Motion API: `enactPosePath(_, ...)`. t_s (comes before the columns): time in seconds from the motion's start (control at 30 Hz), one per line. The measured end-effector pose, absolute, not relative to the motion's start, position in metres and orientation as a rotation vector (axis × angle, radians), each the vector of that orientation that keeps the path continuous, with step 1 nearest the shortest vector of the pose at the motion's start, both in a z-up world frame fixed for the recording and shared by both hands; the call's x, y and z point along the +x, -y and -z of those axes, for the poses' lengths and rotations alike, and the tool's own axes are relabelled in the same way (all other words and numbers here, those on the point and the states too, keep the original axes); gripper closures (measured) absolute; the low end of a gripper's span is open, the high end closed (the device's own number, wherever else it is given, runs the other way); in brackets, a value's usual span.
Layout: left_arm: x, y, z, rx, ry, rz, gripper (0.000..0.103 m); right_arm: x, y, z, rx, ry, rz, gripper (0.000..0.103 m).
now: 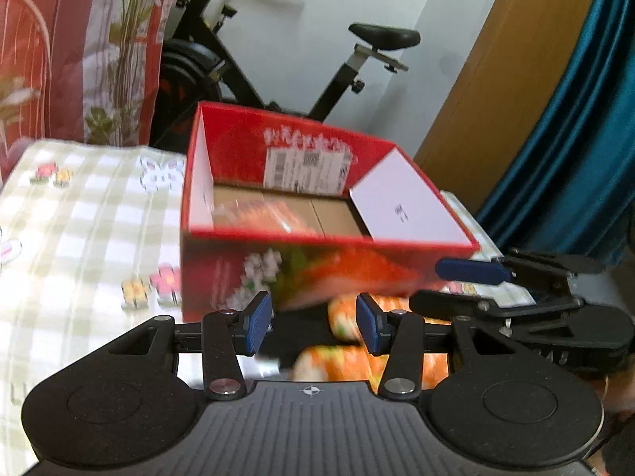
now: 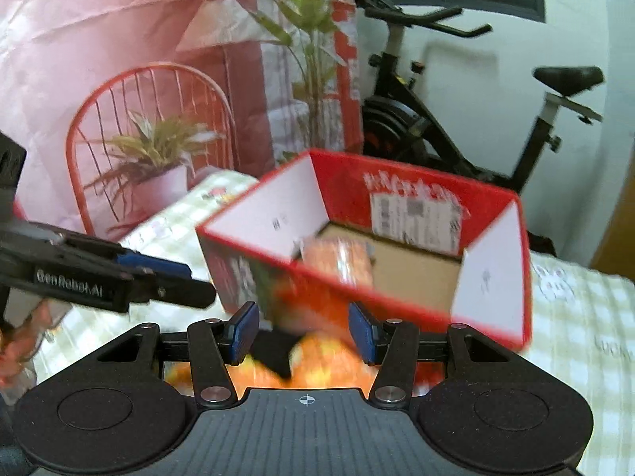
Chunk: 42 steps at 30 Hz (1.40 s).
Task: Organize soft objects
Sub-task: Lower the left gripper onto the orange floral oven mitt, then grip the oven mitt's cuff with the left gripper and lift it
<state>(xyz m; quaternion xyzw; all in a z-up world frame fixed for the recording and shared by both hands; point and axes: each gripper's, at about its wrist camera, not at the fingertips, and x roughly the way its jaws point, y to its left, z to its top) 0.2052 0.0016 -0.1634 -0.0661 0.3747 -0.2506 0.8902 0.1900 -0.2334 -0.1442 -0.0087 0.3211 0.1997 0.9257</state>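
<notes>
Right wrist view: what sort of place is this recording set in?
Probably a room in a home: a black exercise bike stands by the white wall, and an open red cardboard box sits on a green-and-white checked cloth.

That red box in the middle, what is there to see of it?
The red box looks like printed cardboard, open at the top with its flaps folded inward to show white undersides. Its outer front carries blurred flowers and orange shapes; the inner back wall bears white lettering and a shipping label. The floor is plain brown, with an orange packet lying on it. The box stands on the green checked cloth, and orange soft items lie before it.
</notes>
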Motion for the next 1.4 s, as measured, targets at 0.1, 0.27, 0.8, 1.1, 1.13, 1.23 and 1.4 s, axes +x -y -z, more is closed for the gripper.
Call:
enactPosePath(0.1, 0.198, 0.001, 0.175, -0.133, -0.803, 0.517, 0.054, 0.171, 0.237, 0.161, -0.021, -0.686, -0.379, 0.056)
enactPosePath(0.27, 0.191, 0.001, 0.191, -0.157, -0.836, 0.511, 0.052, 0.147, 0.244, 0.182, -0.043, -0.704, -0.323, 0.056)
enactPosePath(0.8, 0.200, 0.011, 0.222, -0.254, -0.929, 0.508, 0.042, 0.135, 0.262, 0.217, 0.059, -0.693, -0.331, 0.055)
enactPosePath(1.1, 0.188, 0.005, 0.208, -0.213, -0.844, 0.505, 0.085, 0.138, 0.260, 0.216, 0.061, -0.686, -0.333, 0.053)
enactPosePath(1.13, 0.185, 0.003, 0.204, -0.204, -0.824, 0.504, 0.085, 0.139, 0.259, 0.214, 0.060, -0.684, -0.337, 0.053)
enactPosePath(1.23, 0.176, -0.002, 0.195, -0.177, -0.780, 0.490, 0.085, 0.138, 0.254, 0.211, 0.059, -0.673, -0.355, 0.054)
enactPosePath(1.4, 0.167, -0.018, 0.204, -0.214, -0.801, 0.424, 0.085, 0.135, 0.247, 0.208, 0.039, -0.666, -0.371, 0.052)
